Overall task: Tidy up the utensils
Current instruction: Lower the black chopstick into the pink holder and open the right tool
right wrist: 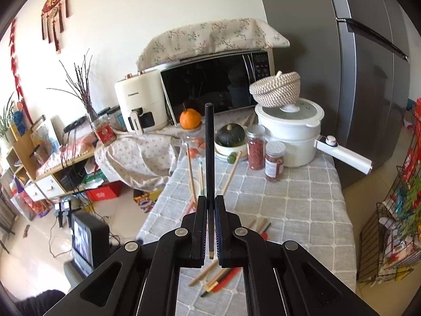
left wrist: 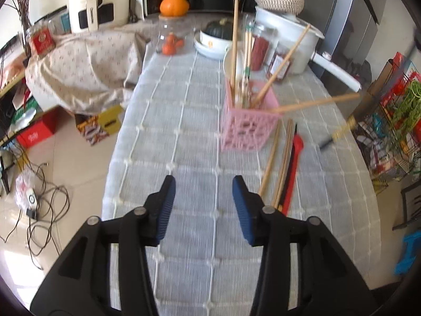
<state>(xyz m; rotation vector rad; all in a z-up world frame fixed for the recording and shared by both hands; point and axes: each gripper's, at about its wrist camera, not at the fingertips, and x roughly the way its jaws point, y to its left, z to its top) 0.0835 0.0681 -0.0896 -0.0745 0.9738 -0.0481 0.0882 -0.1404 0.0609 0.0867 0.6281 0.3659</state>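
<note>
Both views are bright with daylight. In the left wrist view the whole scene is smeared by motion blur, the checked tablecloth (left wrist: 184,121) and pink basket (left wrist: 248,121) soft-edged (the floor at left is washed out). The right wrist view is sharp, though the white wall (right wrist: 136,26) glares and the fridge (right wrist: 368,79) carries a dull sheen. Straight lines bow toward the dark, rounded corners in both.

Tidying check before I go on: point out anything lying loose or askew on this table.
Several chopsticks and a red utensil lie loose on the tablecloth beside the pink basket rather than in it. In the basket, one wooden stick tilts nearly flat over the rim. The right tongs hold a dark chopstick.
</note>
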